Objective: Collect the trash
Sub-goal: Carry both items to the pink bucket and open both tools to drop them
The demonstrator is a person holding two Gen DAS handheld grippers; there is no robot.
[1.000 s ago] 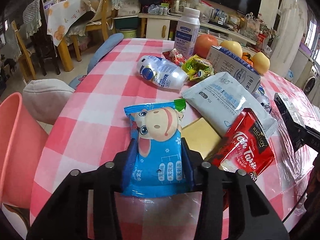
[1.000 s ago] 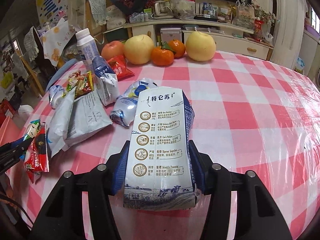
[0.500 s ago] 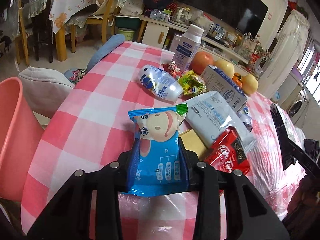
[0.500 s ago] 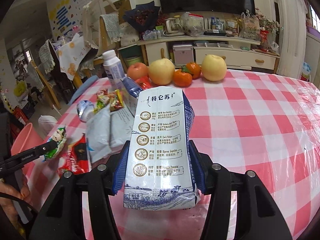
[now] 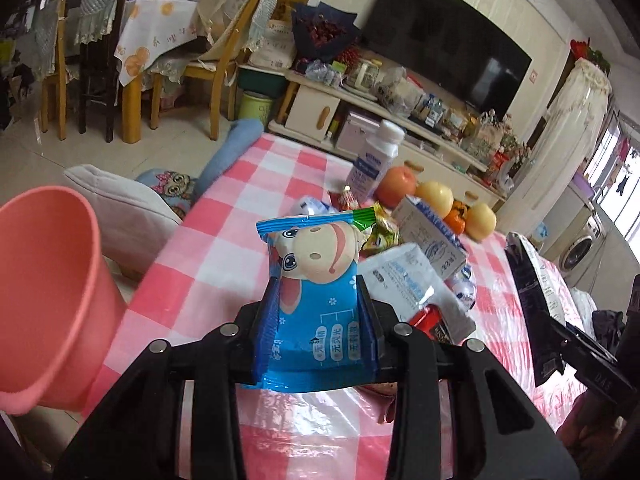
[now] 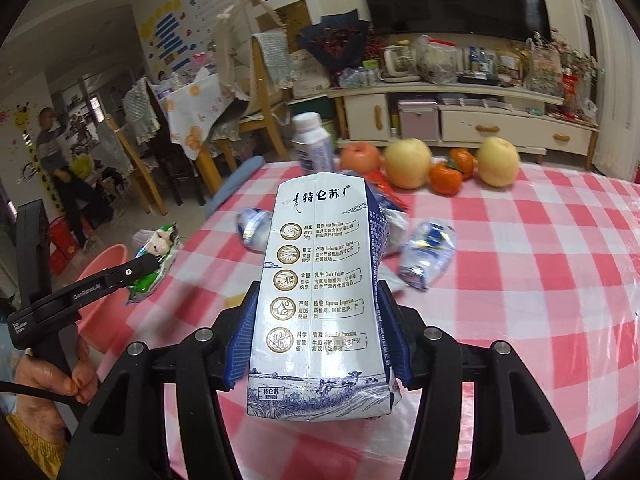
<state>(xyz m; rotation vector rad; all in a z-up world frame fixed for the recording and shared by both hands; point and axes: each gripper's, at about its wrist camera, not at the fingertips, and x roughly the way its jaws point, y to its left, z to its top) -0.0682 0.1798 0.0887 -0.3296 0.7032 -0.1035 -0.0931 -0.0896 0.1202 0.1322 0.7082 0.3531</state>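
Two grips show here. From your left wrist view, your left gripper is clamped on the blue cartoon snack wrapper, held clear above the pink checked table, with the pink bin off the table's left edge. From your right wrist view, your right gripper is clamped on the flattened milk carton, lifted over the table, fruit beyond it.

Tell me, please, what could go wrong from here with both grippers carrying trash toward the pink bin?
The left gripper pinches the blue wrapper only low down; it could slip out short of the pink bin. The right gripper holds a crumpled milk carton that may spill leftovers onto the checked tablecloth.
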